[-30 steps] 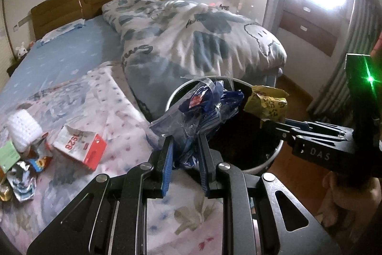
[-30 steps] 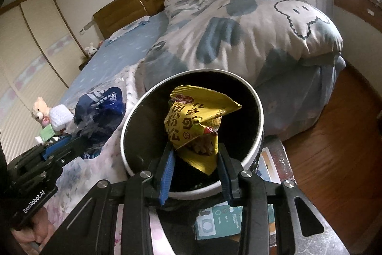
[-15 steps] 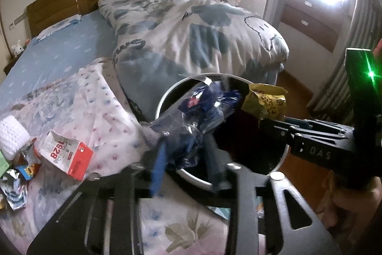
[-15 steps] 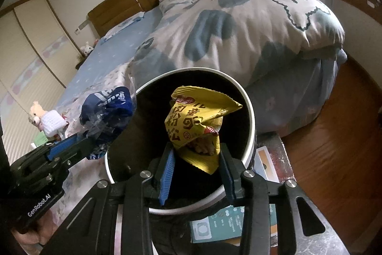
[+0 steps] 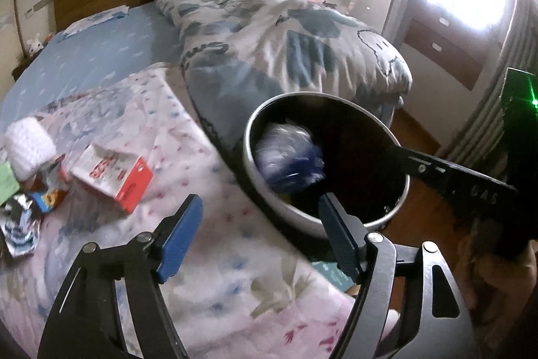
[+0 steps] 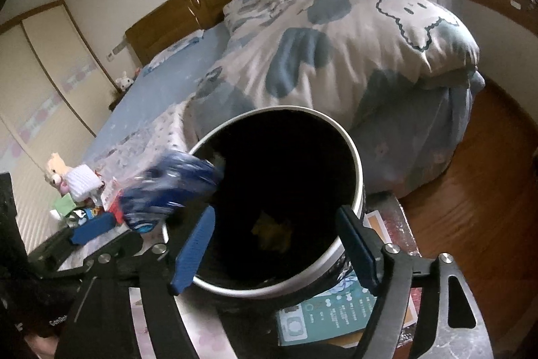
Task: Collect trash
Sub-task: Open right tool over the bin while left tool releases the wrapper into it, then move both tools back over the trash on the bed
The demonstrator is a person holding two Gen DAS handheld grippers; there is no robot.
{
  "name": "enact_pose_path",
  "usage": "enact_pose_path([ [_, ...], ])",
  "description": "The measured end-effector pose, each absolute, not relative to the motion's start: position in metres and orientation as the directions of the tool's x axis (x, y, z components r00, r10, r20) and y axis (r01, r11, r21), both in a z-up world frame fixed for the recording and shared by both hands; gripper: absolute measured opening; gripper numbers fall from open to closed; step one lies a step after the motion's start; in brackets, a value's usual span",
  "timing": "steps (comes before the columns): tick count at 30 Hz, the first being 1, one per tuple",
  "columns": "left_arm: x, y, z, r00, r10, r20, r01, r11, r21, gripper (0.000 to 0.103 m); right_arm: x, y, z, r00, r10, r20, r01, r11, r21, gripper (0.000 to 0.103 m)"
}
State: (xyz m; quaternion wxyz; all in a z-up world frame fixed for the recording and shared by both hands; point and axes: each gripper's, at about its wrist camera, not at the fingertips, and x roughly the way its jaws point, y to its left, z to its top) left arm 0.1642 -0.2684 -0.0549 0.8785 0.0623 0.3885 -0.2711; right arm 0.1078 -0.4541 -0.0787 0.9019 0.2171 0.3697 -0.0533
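We hold both grippers over the round, white-rimmed trash bin with a black liner point(image 6: 356, 164), which stands just beside the bed with the pale floral sheet point(image 5: 208, 177). Our left gripper point(image 5: 259, 236) is released: its blue-padded jaws are opening and nothing sits between them. The crumpled blue and clear plastic bag point(image 5: 289, 157) is free of the pads and blurred, at the near-left inner wall of the bin; in the right wrist view the same bag point(image 6: 168, 187) appears at the bin's left rim, partly over the edge. Our right gripper point(image 6: 275, 244) is released too, its jaws opening with nothing between them, and they straddle the near side of the bin's mouth. The yellow crumpled snack wrapper point(image 6: 272, 229) lies deep inside the bin, dim against the dark liner.

Left of the bin, on the bed, more trash waits: a red and white cardboard carton point(image 5: 114, 177) lying flat, and further left a small heap of foil and coloured wrappers point(image 5: 23, 214) beside a white knitted object point(image 5: 28, 147). Behind the bin, a white duvet with blue-grey cartoon print point(image 5: 285, 49) is bunched up. A teal and white printed box point(image 6: 329, 312) lies under the bin's near side.
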Motion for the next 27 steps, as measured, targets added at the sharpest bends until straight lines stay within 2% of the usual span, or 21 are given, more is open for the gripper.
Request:
enact_pose_path([
  [10,0.148,-0.215,-0.057,0.576,-0.406,-0.709,0.443,0.885,-0.146,0.075,0.094,-0.432,-0.066,0.753,0.068,-0.654,0.237,0.9,0.366,0.082],
  [27,0.131,-0.109,-0.068,0.637,-0.286,-0.716,0.249,0.955,-0.16,0.075,0.101,-0.34,-0.073,0.731,0.214,-0.648,0.07,0.921,0.383,0.088],
])
